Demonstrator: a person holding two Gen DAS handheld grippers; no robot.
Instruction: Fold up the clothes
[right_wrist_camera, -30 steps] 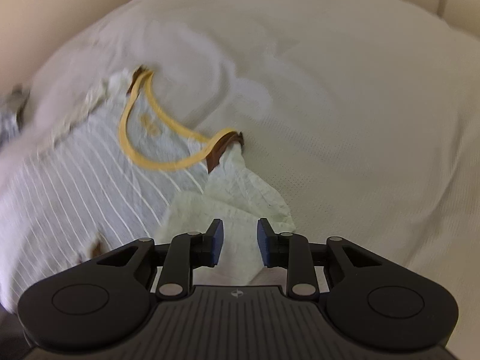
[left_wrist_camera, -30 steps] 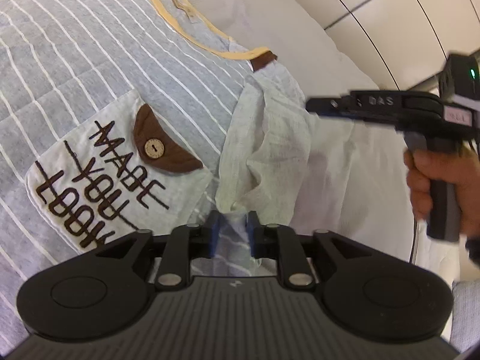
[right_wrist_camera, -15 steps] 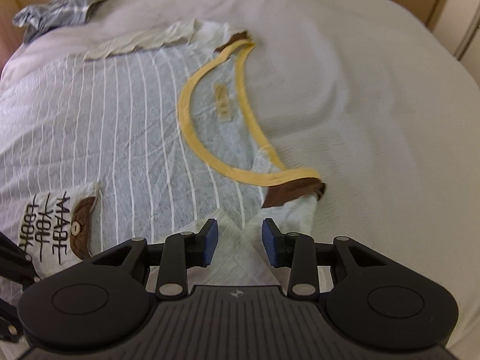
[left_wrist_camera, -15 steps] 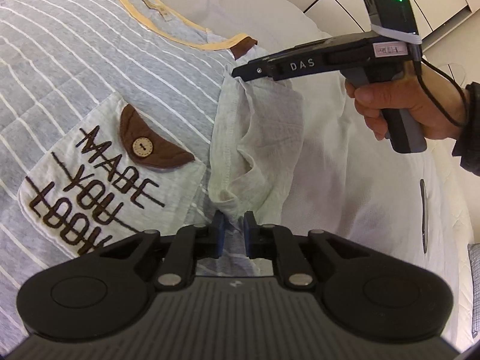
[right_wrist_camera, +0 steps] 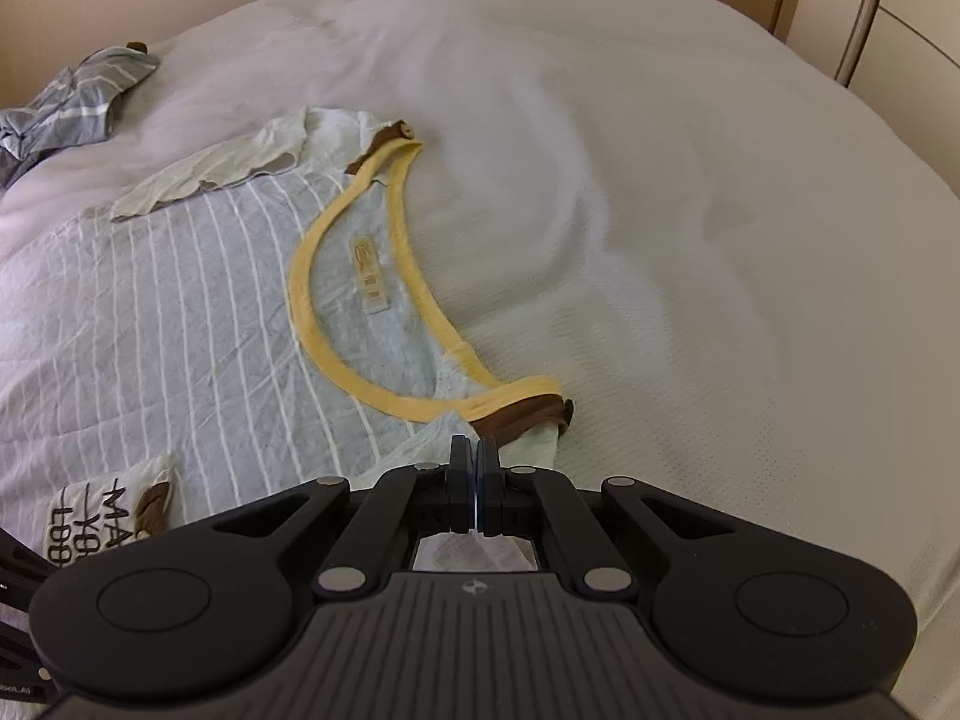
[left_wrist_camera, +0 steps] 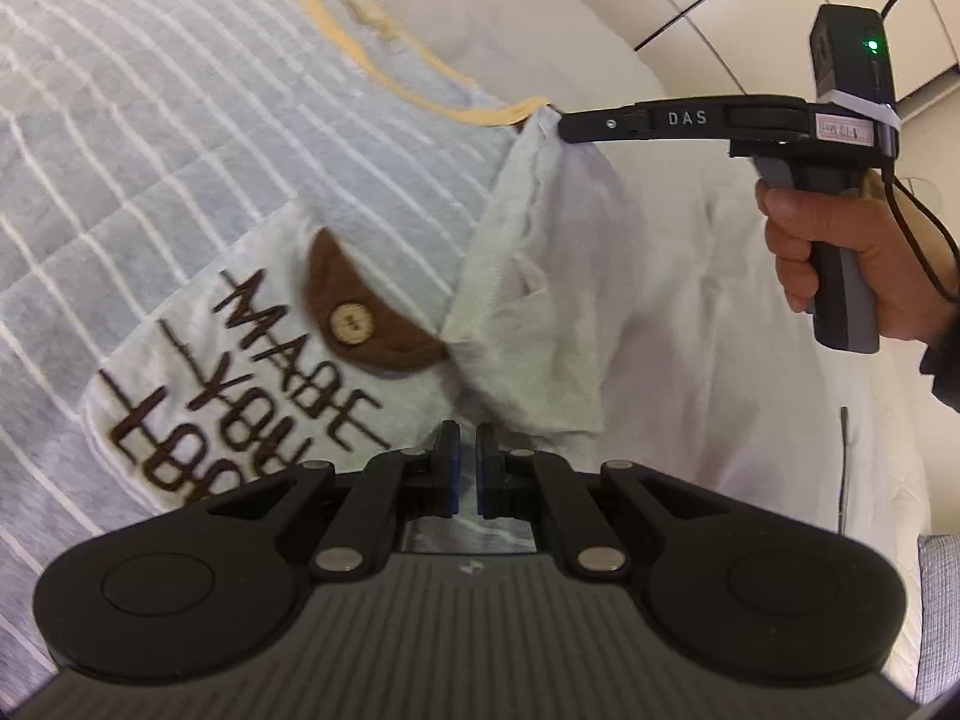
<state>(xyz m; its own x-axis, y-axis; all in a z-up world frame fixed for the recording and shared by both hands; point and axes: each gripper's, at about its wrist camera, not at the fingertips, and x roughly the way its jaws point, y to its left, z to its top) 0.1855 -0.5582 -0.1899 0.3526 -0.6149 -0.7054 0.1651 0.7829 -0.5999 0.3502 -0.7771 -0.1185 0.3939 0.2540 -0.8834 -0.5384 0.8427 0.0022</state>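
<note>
Striped shirt (right_wrist_camera: 180, 312) flat on bed (right_wrist_camera: 690, 210); right tongs (right_wrist_camera: 474, 480) pinch shoulder seam, left tongs (left_wrist_camera: 468, 468) nearly closed on side edge. Lift both evenly, fold inward.

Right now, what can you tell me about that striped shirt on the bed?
The shirt is soft grey knit with thin white stripes, a yellow neckband with brown ends, pale sleeves and a chest pocket with dark lettering, a brown flap and a button. It lies face up on the white bed. The right gripper pinches its near shoulder; the left gripper is shut on fabric lower down.
</note>
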